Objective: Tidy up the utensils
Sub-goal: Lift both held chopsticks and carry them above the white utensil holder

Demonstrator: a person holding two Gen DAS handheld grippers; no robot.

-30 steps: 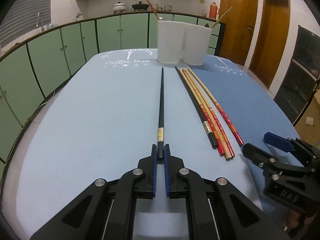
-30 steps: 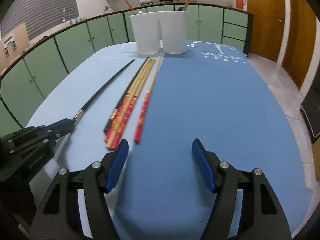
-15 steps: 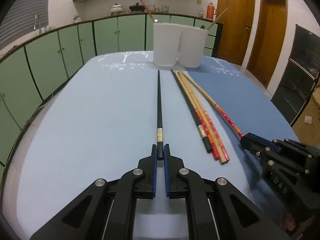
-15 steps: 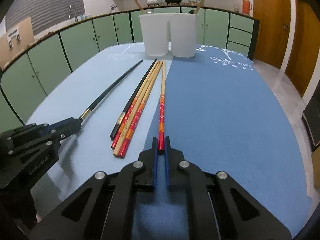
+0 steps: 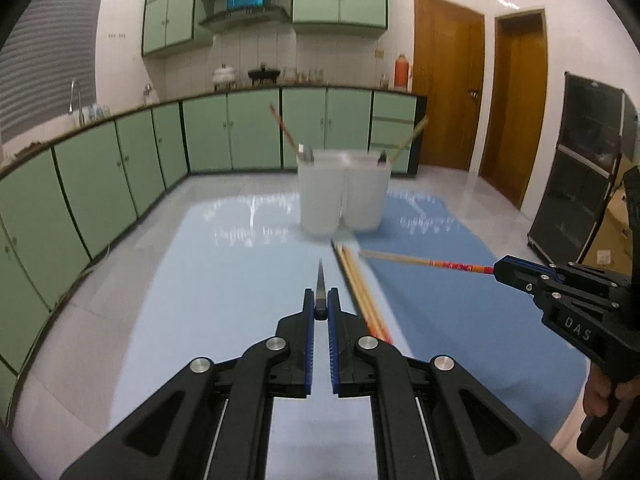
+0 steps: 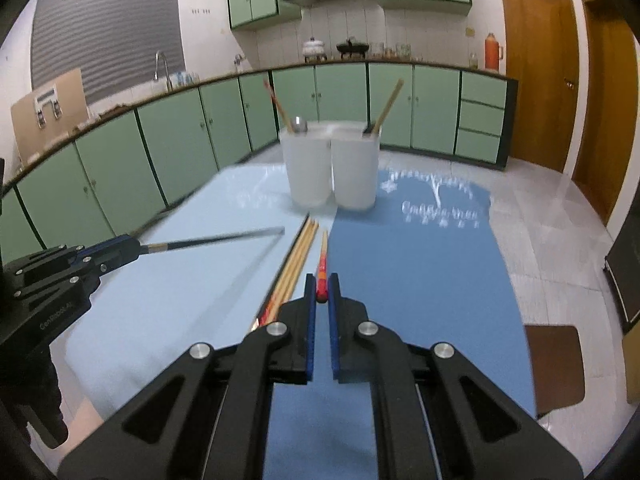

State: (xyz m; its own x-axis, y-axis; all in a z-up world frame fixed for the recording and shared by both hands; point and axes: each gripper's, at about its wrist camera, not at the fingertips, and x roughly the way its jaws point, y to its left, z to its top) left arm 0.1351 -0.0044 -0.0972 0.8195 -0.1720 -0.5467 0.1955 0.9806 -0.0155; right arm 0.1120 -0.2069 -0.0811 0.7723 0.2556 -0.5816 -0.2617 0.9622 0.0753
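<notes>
While raised clear of the surface [image 6: 168, 312], left gripper [image 5: 320, 307] clamped tight on the butt end of a black chopstick [image 6: 216, 240], jaws all but touching, shaft jutting forward and off the cloth. Seen from the right wrist, same black chopstick slanting across pale blue cloth toward the middle, tip blurred. Just right of that, three loose chopsticks [image 5: 362, 288] lying flat together on the surface, bamboo shafts with red-banded ends, pointing at the holder. Farther back, white two-compartment holder [image 6: 332, 168] standing upright near the far edge where pale and dark blue cloth meet, a red-tipped chopstick and a spoon in the left compartment, a bamboo chopstick and a dark utensil in the right. To the right again, right gripper [image 6: 321, 300] shut hard on the red end of a red-and-bamboo chopstick [image 5: 432, 263], likewise lifted off the surface, tip aimed toward the loose chopsticks. Part of a hand [image 5: 600, 400] wrapped round the right gripper's handle at the edge of the left wrist view.
</notes>
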